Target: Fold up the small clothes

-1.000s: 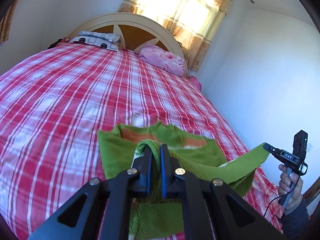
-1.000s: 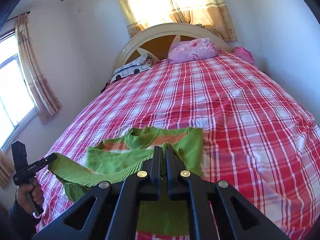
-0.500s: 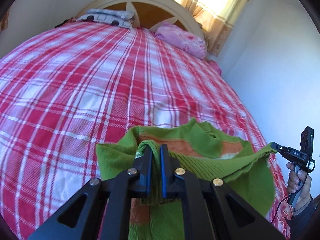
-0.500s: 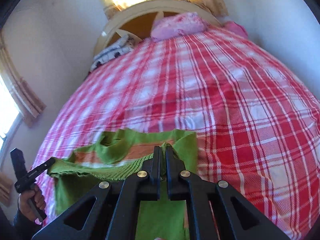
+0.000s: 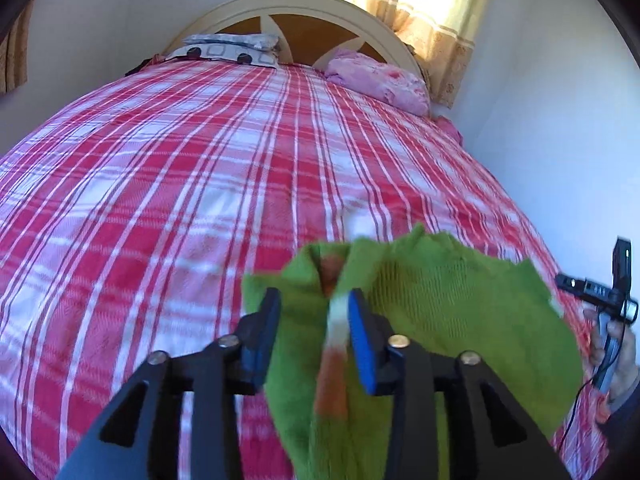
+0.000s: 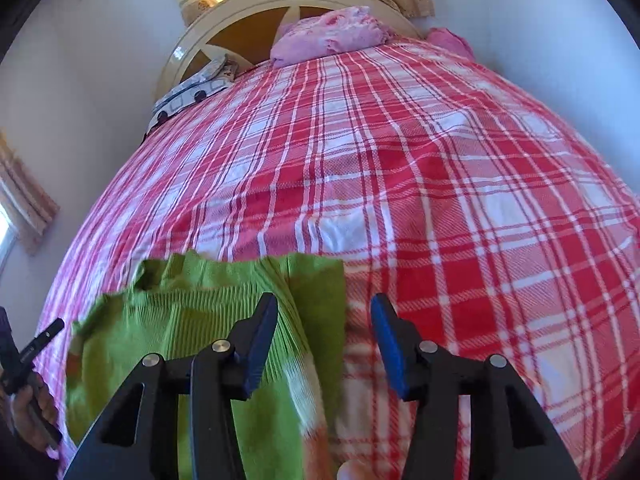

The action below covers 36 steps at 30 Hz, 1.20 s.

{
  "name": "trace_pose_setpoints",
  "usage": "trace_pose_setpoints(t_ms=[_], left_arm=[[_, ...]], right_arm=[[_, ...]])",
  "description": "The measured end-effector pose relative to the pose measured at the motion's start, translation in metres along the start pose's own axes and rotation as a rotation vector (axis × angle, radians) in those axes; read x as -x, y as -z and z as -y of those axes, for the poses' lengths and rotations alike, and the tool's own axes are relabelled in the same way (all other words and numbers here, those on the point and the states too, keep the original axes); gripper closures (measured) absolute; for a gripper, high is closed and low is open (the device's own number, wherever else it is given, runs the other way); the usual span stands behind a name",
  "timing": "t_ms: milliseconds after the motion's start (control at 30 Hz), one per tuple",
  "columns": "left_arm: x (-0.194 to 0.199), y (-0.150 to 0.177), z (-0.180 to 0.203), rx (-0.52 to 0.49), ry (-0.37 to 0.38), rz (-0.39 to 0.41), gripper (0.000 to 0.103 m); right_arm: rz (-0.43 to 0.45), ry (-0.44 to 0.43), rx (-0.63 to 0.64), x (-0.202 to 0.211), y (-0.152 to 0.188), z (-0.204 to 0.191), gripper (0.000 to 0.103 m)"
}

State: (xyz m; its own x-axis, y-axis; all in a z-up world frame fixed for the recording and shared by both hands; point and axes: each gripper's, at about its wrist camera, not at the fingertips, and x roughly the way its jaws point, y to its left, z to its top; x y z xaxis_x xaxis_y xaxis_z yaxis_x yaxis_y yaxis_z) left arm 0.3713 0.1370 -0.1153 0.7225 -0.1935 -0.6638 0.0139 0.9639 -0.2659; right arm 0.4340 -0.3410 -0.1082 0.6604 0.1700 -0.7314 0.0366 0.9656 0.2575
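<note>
A small green knit garment (image 5: 460, 312) with orange and white stripes lies folded over on the red plaid bed (image 5: 200, 184). My left gripper (image 5: 314, 308) is open just above the garment's left edge, with a striped fold between its fingers. My right gripper (image 6: 324, 320) is open over the garment's right edge (image 6: 316, 300); its left finger is over the green cloth (image 6: 192, 320), its right finger over the bedspread (image 6: 440, 200). The right gripper shows at the right edge of the left wrist view (image 5: 592, 292), and the left gripper at the left edge of the right wrist view (image 6: 36, 344).
Two pillows lie at the headboard (image 5: 304, 12): a patterned grey one (image 5: 228, 46) and a pink one (image 5: 380, 80). White walls flank the bed; a curtained window (image 5: 436, 4) is behind the headboard. The bedspread stretches wide beyond the garment.
Both grippers have opened and let go of the garment's edge. The lifted green edge has dropped forward onto the rest of the garment, which now lies folded on the bed.
</note>
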Motion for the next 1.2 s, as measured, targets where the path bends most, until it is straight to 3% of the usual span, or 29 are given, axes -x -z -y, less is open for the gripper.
trace_pose_setpoints(t_ms=[33, 133, 167, 233, 333, 400, 433, 467, 500, 600, 733, 833, 933, 967, 1000, 1033, 1067, 1100, 1200], left_arm=[[-0.003, 0.002, 0.004, -0.029, -0.013, -0.01, 0.055], [-0.01, 0.0, 0.03, -0.162, -0.087, -0.025, 0.052], [-0.014, -0.003, 0.036, -0.186, -0.085, -0.035, 0.044], [-0.027, -0.008, 0.049, -0.274, -0.111, -0.058, 0.036], [-0.054, -0.012, 0.059, -0.378, -0.169, -0.107, 0.037], [-0.07, -0.012, 0.058, -0.408, -0.186, -0.144, 0.044], [-0.078, -0.013, 0.056, -0.417, -0.192, -0.167, 0.073], [-0.084, -0.013, 0.054, -0.42, -0.19, -0.189, 0.095], [-0.084, -0.014, 0.053, -0.407, -0.17, -0.189, 0.095], [-0.071, -0.017, 0.046, -0.365, -0.172, -0.111, 0.096], [-0.061, -0.017, 0.017, -0.193, -0.142, -0.075, 0.096], [-0.068, -0.007, 0.016, -0.193, -0.154, -0.088, 0.095], [-0.067, -0.005, 0.021, -0.203, -0.186, -0.069, 0.087], [-0.063, -0.005, 0.023, -0.206, -0.182, -0.066, 0.081], [-0.059, -0.005, 0.025, -0.21, -0.188, -0.063, 0.076], [-0.051, -0.004, 0.025, -0.212, -0.203, -0.049, 0.064], [-0.042, -0.003, 0.024, -0.211, -0.216, -0.029, 0.054], [-0.03, -0.001, 0.024, -0.211, -0.225, 0.005, 0.049], [0.003, 0.009, 0.029, -0.231, -0.238, 0.088, 0.033]], right_arm=[[-0.004, -0.001, 0.011, 0.002, 0.003, 0.0, 0.053], [-0.022, 0.017, 0.085, 0.002, 0.007, -0.009, 0.053], [-0.026, 0.032, 0.114, 0.0, 0.008, -0.015, 0.053], [-0.042, 0.027, 0.141, -0.003, 0.009, -0.023, 0.053], [-0.095, 0.066, 0.224, -0.021, 0.012, -0.042, 0.053], [-0.113, 0.102, 0.254, -0.036, 0.012, -0.047, 0.055], [-0.114, 0.111, 0.259, -0.041, 0.012, -0.048, 0.06], [-0.112, 0.134, 0.265, -0.047, 0.011, -0.048, 0.086], [-0.112, 0.143, 0.267, -0.049, 0.01, -0.049, 0.099], [-0.062, 0.115, 0.262, -0.039, 0.004, -0.053, 0.099], [0.036, 0.107, 0.182, -0.02, -0.011, -0.042, 0.1], [0.023, 0.136, 0.141, -0.03, -0.013, -0.033, 0.1], [-0.004, 0.191, 0.169, -0.048, -0.006, -0.034, 0.099], [-0.035, 0.203, 0.164, -0.055, -0.004, -0.032, 0.098], [-0.05, 0.2, 0.156, -0.057, -0.002, -0.03, 0.087], [-0.05, 0.208, 0.154, -0.057, -0.001, -0.029, 0.076], [-0.036, 0.228, 0.158, -0.051, 0.0, -0.029, 0.047], [-0.015, 0.239, 0.168, -0.042, 0.0, -0.03, 0.032], [0.077, 0.238, 0.197, -0.003, 0.005, -0.04, 0.032]])
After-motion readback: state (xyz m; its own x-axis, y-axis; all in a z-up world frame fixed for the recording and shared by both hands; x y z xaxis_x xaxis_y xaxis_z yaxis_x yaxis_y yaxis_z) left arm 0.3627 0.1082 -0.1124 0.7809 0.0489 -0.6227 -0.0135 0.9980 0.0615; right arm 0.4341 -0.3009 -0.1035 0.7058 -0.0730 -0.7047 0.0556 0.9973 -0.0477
